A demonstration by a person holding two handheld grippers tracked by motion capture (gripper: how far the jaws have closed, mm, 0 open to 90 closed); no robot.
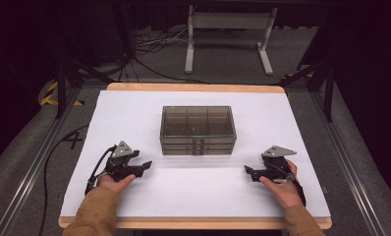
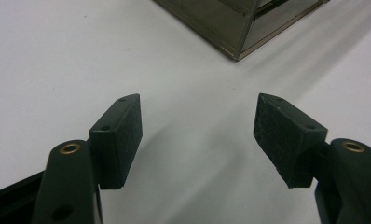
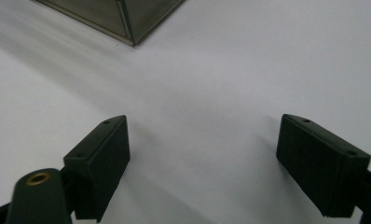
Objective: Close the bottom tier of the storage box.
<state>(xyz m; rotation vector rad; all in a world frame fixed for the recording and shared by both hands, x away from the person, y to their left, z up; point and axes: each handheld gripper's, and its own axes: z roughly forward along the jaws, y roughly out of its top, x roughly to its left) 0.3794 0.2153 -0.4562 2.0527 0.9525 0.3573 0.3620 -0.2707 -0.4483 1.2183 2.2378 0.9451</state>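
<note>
The person's sleeves are coming in at six o'clock, each hand holding a gripper low over the white table (image 1: pixel 203 196). The left gripper (image 1: pixel 145 167) is sitting at about eight o'clock from the box, its jaws spread wide and holding nothing. The right gripper (image 1: pixel 248 172) is sitting at about four o'clock, also gaping wide and empty, aiming inward. Between and beyond them, a smoky clear box (image 1: pixel 197 130) with drawers is standing at the table's middle, apart from both grippers. At twelve o'clock, past the far edge, a grey frame (image 1: pixel 229 37) is standing on the floor.

In the left gripper view, the gripper (image 2: pixel 197 135) is pointing toward a box corner (image 2: pixel 239 28); in the right gripper view, the gripper (image 3: pixel 202 163) is facing another corner (image 3: pixel 127 18).
</note>
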